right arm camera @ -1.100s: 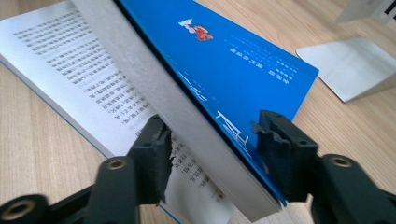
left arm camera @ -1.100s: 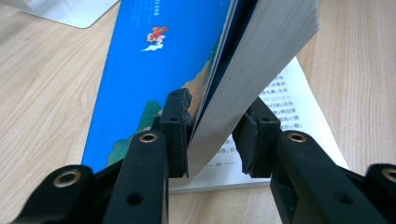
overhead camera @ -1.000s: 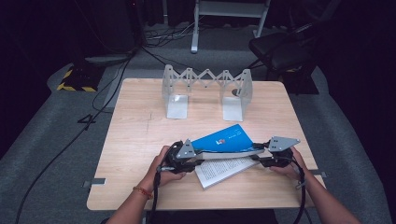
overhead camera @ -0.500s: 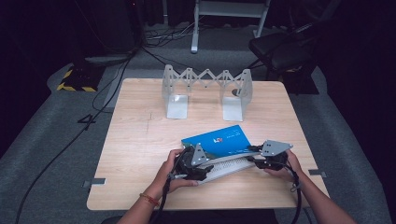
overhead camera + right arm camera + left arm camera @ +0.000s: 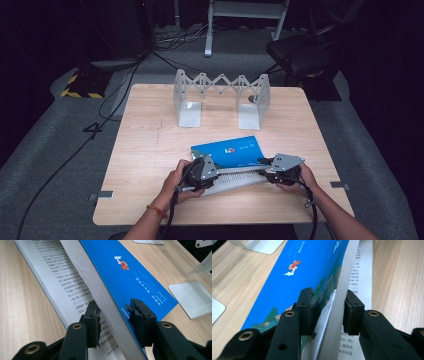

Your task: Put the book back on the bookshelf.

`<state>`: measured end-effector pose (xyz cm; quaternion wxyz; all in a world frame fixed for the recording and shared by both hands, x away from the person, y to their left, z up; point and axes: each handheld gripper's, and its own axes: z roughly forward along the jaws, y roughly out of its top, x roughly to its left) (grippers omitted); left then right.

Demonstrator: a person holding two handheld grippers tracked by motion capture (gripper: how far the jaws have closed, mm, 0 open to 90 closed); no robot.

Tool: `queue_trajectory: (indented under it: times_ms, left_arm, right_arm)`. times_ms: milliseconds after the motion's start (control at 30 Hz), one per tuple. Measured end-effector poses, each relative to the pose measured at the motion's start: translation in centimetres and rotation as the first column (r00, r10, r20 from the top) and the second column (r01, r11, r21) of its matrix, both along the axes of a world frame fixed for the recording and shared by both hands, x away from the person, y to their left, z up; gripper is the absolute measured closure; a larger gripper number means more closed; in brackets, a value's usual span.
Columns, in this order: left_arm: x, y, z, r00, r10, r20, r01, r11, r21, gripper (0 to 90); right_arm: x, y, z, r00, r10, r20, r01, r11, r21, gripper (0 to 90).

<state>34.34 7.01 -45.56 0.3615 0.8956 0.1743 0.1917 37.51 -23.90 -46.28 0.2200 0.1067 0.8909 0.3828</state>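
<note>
Book (image 5: 227, 152) half open on table (image 5: 150, 150); left hand-held gripper (image 5: 325, 308) just closed, right hand-held gripper (image 5: 113, 315) clamped, both on raised pages.

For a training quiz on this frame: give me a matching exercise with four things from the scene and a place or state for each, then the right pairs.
Things:
1. book
2. folding metal rack
3. left gripper
4. right gripper

Places or states:
A. stands at the far side of the table
B. clamps the lifted cover and pages at the book's left end
C. partly open, blue cover raised over a printed page
D. grips the lifted pages at the book's right end

Pairs: 1-C, 2-A, 3-B, 4-D
</note>
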Motion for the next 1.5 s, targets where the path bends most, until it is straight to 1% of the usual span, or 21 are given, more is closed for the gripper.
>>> queue_trajectory:
  times_ms: [33,133,233,300,433,467,533,667,700,733,767,833,900,933,967,1033,1167,1267,1333,1400,1500]
  left_arm:
    - [0.1,0.1,-0.1,0.9999,-0.003,-0.011,0.003,1.0000,-0.005,65.3]
    - [0.2,0.2,-0.1,0.9998,-0.016,-0.010,0.016,0.9998,-0.009,66.0]
    - [0.4,0.4,-0.1,0.9995,-0.020,-0.024,0.019,0.9995,-0.025,66.3]
    - [0.4,0.5,-0.1,0.9995,-0.018,-0.027,0.017,0.9996,-0.024,66.3]
    - [0.6,0.7,0.0,0.9990,-0.015,-0.042,0.012,0.9984,-0.055,65.1]
    - [0.5,0.7,0.1,0.9993,-0.018,-0.032,0.016,0.9986,-0.050,64.5]
    - [0.3,0.5,0.1,0.9989,-0.017,-0.043,0.016,0.9989,-0.044,60.6]
    - [0.0,-0.1,0.1,0.9990,-0.006,-0.044,0.006,1.0000,-0.001,57.8]
    - [-0.1,-0.2,0.2,0.9994,-0.011,-0.033,0.011,0.9998,0.019,58.6]
    - [-0.3,-0.2,0.3,0.9997,-0.024,0.005,0.024,0.9984,0.051,63.3]
    - [-0.3,-0.2,0.4,0.9996,-0.025,0.016,0.024,0.9981,0.057,69.4]
    - [-0.1,0.1,0.5,0.9996,-0.026,0.014,0.025,0.9986,0.047,71.5]
    - [0.1,0.4,0.4,0.9994,-0.034,0.007,0.034,0.9990,0.031,72.1]
    - [0.1,0.5,0.4,0.9996,-0.030,0.000,0.030,0.9990,0.033,72.1]
    - [0.1,0.5,0.4,0.9996,-0.030,0.000,0.030,0.9990,0.033,72.0]
    - [0.3,0.9,0.2,0.9994,-0.034,-0.011,0.034,0.9994,0.007,71.9]
    - [0.6,1.4,0.2,0.9989,-0.036,-0.029,0.035,0.9991,-0.022,71.7]
    - [0.7,1.7,0.1,0.9988,-0.034,-0.035,0.033,0.9989,-0.032,71.5]
    - [0.7,1.8,0.1,0.9984,-0.036,-0.043,0.034,0.9986,-0.039,71.0]
    - [0.8,1.9,0.1,0.9982,-0.029,-0.053,0.027,0.9988,-0.041,69.3]
    - [0.7,1.6,0.3,0.9963,-0.018,-0.084,0.015,0.9992,-0.036,64.7]
  right_arm:
    - [0.0,-0.1,-0.2,0.9999,0.011,0.002,-0.011,0.9999,0.008,58.9]
    - [0.5,-0.5,-0.5,0.9997,0.014,-0.020,-0.013,0.9982,0.058,53.8]
    - [1.2,-1.4,-1.0,0.9991,-0.037,-0.021,0.038,0.9980,0.051,49.6]
    - [1.6,-2.2,-1.2,0.9987,-0.031,-0.040,0.034,0.9962,0.081,50.9]
    - [1.4,-2.6,-1.0,0.9995,-0.033,0.005,0.032,0.9979,0.057,61.2]
    - [1.4,-2.7,-0.9,0.9994,-0.032,0.014,0.031,0.9979,0.058,61.7]
    - [1.2,-2.6,-0.6,0.9990,-0.037,0.026,0.036,0.9977,0.058,61.7]
    - [1.0,-2.3,-0.3,0.9978,-0.030,0.060,0.028,0.9993,0.025,61.7]
    - [0.9,-2.2,-0.2,0.9970,-0.027,0.073,0.027,0.9995,0.014,61.5]
    - [0.9,-2.2,-0.1,0.9964,-0.029,0.079,0.028,0.9995,0.012,61.4]
    - [0.9,-2.1,-0.1,0.9967,-0.027,0.076,0.027,0.9996,0.014,61.2]
    - [1.2,-2.3,0.1,0.9984,-0.032,0.047,0.030,0.9985,0.047,59.4]
    - [1.5,-2.6,0.2,0.9996,-0.025,0.011,0.024,0.9944,0.103,57.0]
    - [1.8,-2.7,0.3,0.9999,-0.012,-0.003,0.013,0.9929,0.118,51.9]
    - [1.8,-2.7,0.3,0.9999,-0.012,-0.003,0.013,0.9929,0.118,51.9]
    - [2.2,-2.6,0.3,0.9997,-0.016,-0.016,0.018,0.9939,0.109,43.4]
    - [2.9,-2.3,0.6,0.9996,0.005,-0.028,-0.002,0.9937,0.112,39.0]
    - [3.5,-1.8,0.8,0.9970,0.056,-0.053,-0.049,0.9909,0.125,41.6]
    - [3.5,-1.4,0.8,0.9914,0.119,-0.054,-0.111,0.9855,0.128,54.2]
    - [3.4,-1.2,0.9,0.9913,0.125,-0.041,-0.120,0.9853,0.122,55.4]
    - [3.1,-0.9,1.0,0.9891,0.144,-0.032,-0.141,0.9867,0.082,58.3]
